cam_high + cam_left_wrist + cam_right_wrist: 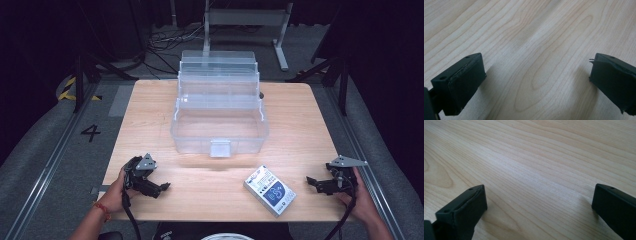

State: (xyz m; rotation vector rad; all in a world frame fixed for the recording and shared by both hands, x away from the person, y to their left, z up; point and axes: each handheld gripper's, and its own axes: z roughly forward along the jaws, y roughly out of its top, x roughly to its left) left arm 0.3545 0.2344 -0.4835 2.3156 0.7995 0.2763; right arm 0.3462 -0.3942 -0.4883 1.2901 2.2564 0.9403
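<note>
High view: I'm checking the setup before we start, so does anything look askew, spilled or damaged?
Nothing spilled or broken. The small box lies askew to the table edge; the clear bin stands open and empty.

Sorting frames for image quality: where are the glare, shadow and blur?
High view: bright spot on the light wooden table, dark surroundings, clear plastic bin faint-edged. Left gripper view: soft shadows beside the black jaws, near pads blurred. Right gripper view: sheen across the grain, jaws soft.

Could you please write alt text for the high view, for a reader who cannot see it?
A person's hands hold the left gripper and the right gripper, both open, at the near corners of a wooden table. A small white and blue box lies flat between them, nearer the right one. Behind it stands a clear plastic storage box with its lid open.
</note>
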